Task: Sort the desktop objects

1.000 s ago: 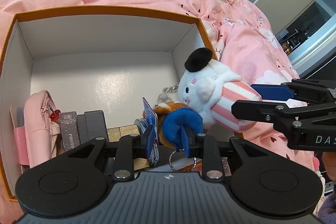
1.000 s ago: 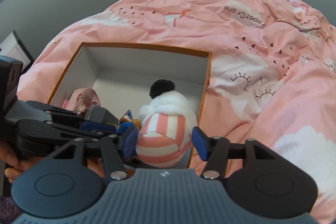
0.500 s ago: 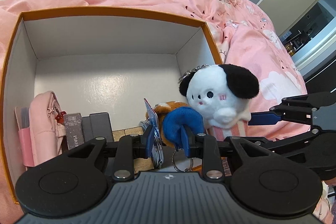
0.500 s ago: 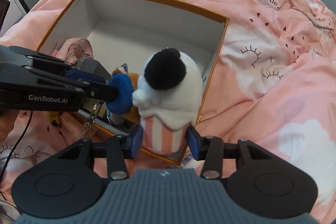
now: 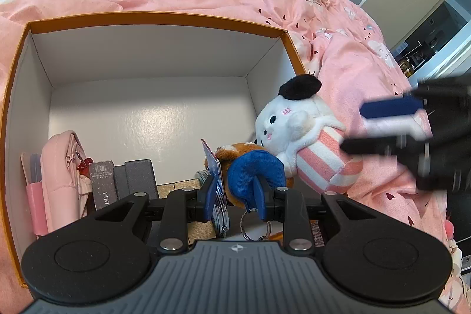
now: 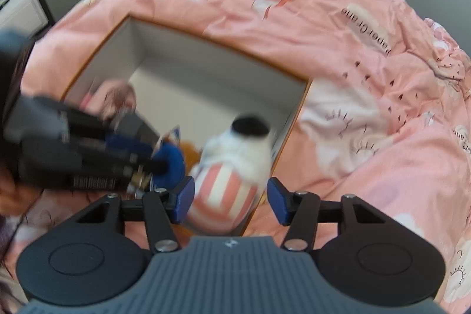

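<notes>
**Plush on plush: two toys meet over the orange box**

Blue fabric fills the left wrist view first: our left gripper (image 5: 235,197) is clamped on the blue plush part (image 5: 255,171) of a brown keychain toy (image 5: 235,150), key rings (image 5: 254,228) dangling below its fingers. We hold it just above the near end of the orange-rimmed box (image 5: 153,19), presumably so it can go down among what is already filed there: a pink pouch (image 5: 63,167) and dark little boxes (image 5: 120,181) along the near left wall. Coming in from the right, the white dog plush (image 5: 297,125) with its striped pink body leans head-first over the box's right wall, touching the blue plush. Our right gripper (image 5: 391,125) appears blurred behind it, so it looks to be on the move.

Over to the right wrist view, heavily smeared. We see the striped body (image 6: 226,196) sitting between our right gripper's (image 6: 229,203) blue pads; the left pad seems to touch it while a gap shows at the right pad, and the jaws are closing. We judge the grip is not yet firm, so the dog probably rests partly on the box edge. The pink quilt (image 6: 353,49) spreads everywhere around the box, soft footing that could let the box tip.
</notes>
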Demonstrator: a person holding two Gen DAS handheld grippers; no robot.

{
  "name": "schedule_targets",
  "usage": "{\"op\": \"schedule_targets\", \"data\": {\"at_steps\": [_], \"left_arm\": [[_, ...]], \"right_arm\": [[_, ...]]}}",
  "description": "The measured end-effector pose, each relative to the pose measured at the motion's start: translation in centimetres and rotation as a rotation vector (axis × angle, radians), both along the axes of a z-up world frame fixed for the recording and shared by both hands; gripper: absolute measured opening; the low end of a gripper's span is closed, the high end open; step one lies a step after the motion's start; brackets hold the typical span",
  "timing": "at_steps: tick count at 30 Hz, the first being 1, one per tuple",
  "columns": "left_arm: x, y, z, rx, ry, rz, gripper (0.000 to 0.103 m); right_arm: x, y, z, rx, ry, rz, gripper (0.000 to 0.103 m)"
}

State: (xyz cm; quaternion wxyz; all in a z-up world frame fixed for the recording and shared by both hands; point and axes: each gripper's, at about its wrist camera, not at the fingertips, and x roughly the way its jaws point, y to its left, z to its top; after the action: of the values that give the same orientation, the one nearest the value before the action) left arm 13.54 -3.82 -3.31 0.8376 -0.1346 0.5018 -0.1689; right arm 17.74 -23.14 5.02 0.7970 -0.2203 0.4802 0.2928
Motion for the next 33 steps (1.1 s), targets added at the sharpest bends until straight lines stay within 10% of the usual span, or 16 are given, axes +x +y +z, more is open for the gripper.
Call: {"op": "schedule_targets", "data": {"at_steps": [7, 23, 33], "left_arm": [[0.0, 0.1, -0.1, -0.003, 0.003, -0.004, 0.031], [-0.2, 0.9, -0.4, -0.005, 0.005, 0.008, 0.031], [-0.2, 1.2, -0.3, -0.012, 0.005, 0.004, 0.031]], "right_arm": [[1.9, 1.5, -0.3, -0.061, 0.078, 0.044, 0.019], [0.2, 2.6, -7.1, -0.299, 0.151, 0.154, 0.017], [0.5, 1.6, -0.2, -0.130, 0.036, 0.205, 0.038]]}}
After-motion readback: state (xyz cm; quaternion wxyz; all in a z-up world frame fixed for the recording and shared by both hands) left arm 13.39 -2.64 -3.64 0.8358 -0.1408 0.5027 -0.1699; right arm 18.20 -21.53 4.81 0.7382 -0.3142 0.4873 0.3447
